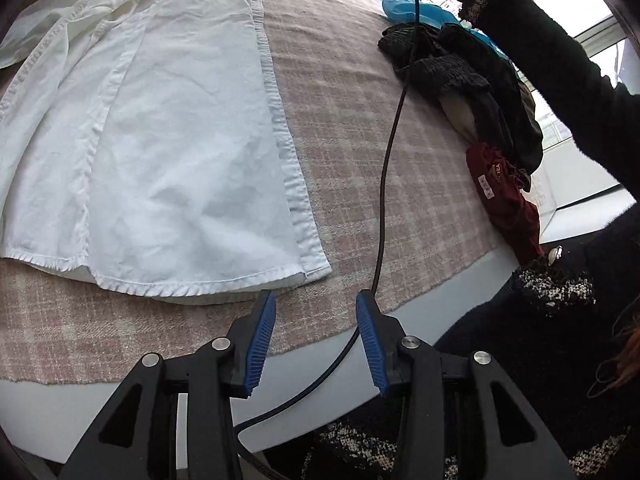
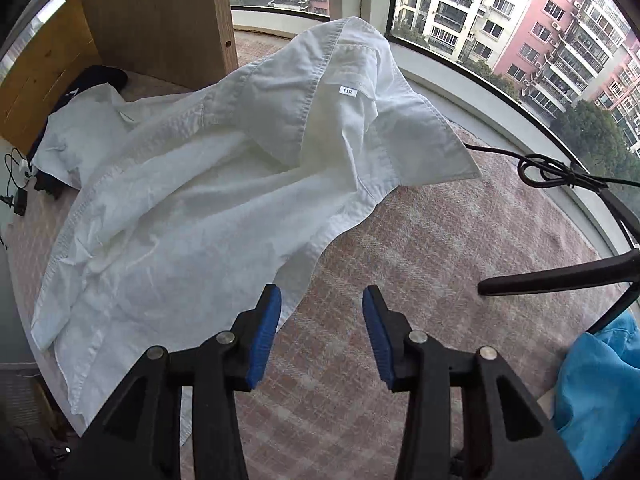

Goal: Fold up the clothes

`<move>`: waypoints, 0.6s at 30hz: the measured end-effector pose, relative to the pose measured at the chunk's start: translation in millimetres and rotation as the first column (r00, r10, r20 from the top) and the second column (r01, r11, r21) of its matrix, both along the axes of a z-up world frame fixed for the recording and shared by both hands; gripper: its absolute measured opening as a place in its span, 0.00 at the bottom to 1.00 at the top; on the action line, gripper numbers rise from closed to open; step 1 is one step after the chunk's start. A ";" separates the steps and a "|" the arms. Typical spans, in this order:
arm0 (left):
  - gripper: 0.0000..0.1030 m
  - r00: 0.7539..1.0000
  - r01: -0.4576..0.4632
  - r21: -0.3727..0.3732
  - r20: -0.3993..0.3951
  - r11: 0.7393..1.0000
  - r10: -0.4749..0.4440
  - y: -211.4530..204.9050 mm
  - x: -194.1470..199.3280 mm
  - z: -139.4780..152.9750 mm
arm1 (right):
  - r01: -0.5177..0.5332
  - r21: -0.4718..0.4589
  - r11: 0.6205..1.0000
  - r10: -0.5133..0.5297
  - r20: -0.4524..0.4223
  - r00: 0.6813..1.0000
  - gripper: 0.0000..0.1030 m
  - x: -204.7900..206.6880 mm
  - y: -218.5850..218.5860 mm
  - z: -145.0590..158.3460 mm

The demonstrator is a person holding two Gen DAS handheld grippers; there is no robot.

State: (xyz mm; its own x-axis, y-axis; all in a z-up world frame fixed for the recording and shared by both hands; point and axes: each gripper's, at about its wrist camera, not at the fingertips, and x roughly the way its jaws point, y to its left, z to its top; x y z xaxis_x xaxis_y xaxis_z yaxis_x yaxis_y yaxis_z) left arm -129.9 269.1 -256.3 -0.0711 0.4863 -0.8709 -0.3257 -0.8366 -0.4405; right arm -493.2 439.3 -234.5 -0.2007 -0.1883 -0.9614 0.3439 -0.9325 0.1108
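- The white shirt [image 1: 168, 128] lies spread on the pink checked cloth [image 1: 352, 128] that covers the surface, its hem toward the near edge and its front band running away from the camera in the left wrist view.
- In the right wrist view the collar [image 2: 420, 140] end is humped up, with a small size label [image 2: 347, 91] showing inside the neck.
- The shirt looks like thin woven cotton: light, limp and creased, so it will probably sag and drag rather than hold any shape when lifted.
- The stitched edges seem the firmest places to pinch: the hem corner [image 1: 316, 268], the front band, or the collar.
- The left hand-held gripper [image 1: 316, 340] hangs just off the hem corner, jaws apart, holding nothing.
- The right hand-held gripper [image 2: 322, 332] hovers beside the shirt's front edge, jaws likewise apart and empty.
- A black cable [image 1: 384, 184] trails across the cloth near the shirt and could snag a fold.
- A pile of dark clothes [image 1: 472, 92] and a blue garment [image 2: 600, 380] lie well apart to the side.
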 end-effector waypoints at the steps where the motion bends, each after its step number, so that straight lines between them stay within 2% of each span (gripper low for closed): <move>1: 0.38 0.999 -0.047 0.012 0.006 0.999 0.047 -0.3 -2.8 -3.8 | 0.014 -0.011 1.000 -0.014 -0.003 1.000 0.41 1.1 0.9 -5.3; 4: 0.37 0.985 -0.173 0.042 0.015 0.984 0.173 -0.4 -8.6 -11.4 | 0.073 -0.063 0.995 -0.073 0.007 0.997 0.41 -9.6 8.2 -20.1; 6: 0.29 0.973 -0.231 0.057 0.022 0.971 0.230 1.0 -9.4 -15.8 | 0.129 -0.113 0.985 -0.126 0.029 0.992 0.41 -23.1 14.5 -28.5; 8: 0.02 0.960 -0.280 0.091 0.029 0.956 0.279 0.1 -7.1 -17.3 | 0.156 -0.137 0.978 -0.153 0.034 0.988 0.41 -35.7 16.3 -33.5; 13: 0.00 0.955 -0.294 0.074 0.001 0.953 0.295 1.8 2.2 -11.3 | 0.181 -0.173 0.968 -0.177 0.035 0.984 0.41 -63.1 14.4 -38.5; 18: 0.00 0.960 -0.276 0.072 -0.023 0.958 0.279 2.9 4.7 -3.5 | 0.218 -0.229 0.949 -0.219 0.021 0.975 0.41 -77.0 25.5 -26.3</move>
